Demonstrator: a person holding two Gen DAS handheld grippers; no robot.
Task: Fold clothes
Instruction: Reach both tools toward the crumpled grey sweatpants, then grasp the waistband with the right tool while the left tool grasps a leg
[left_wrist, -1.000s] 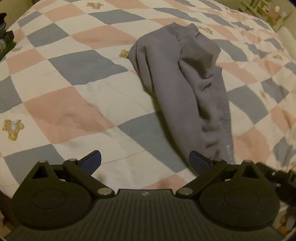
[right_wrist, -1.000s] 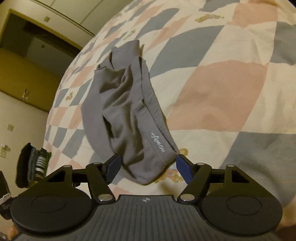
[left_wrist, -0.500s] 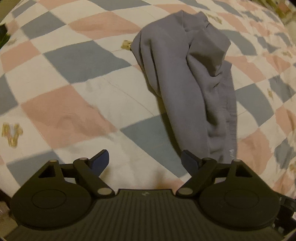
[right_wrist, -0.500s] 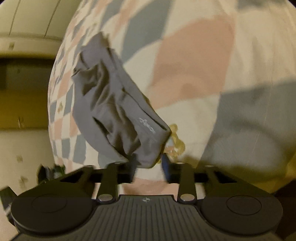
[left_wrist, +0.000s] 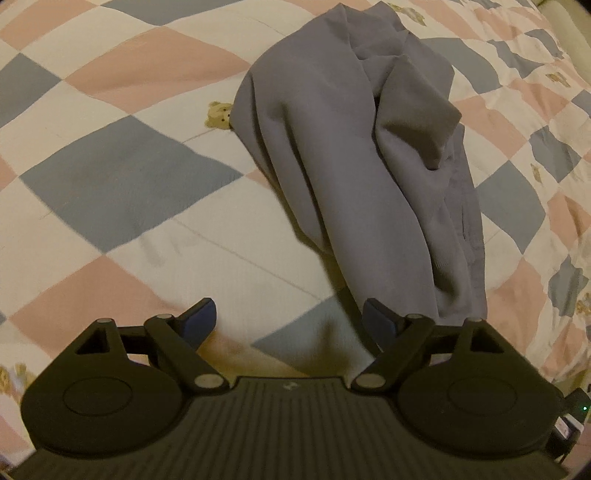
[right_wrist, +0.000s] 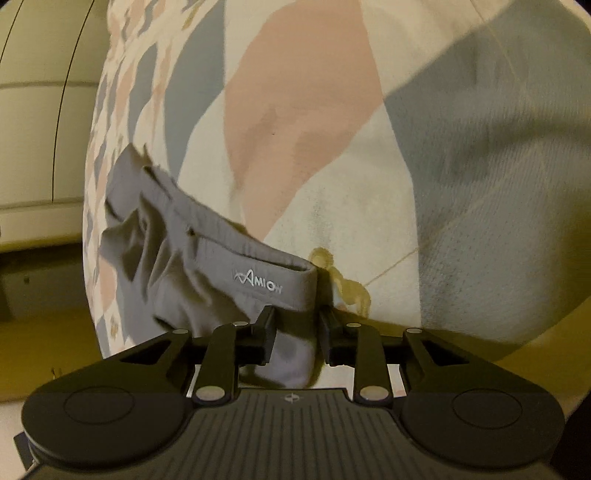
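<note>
With our right tool (right_wrist: 297, 334) closed on the waistband corner of the grey shorts (left_wrist: 354, 177) lying crumpled at centre frame on the bed (left_wrist: 110, 177), we bring our wide-open, empty left tool (left_wrist: 290, 321) to the other corner.

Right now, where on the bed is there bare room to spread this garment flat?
Bare quilt lies open left of the grey garment, ahead of the open left claw. A narrower strip runs along its right side. It is crowded at the near end, where the right claw straddles the waistband.
</note>
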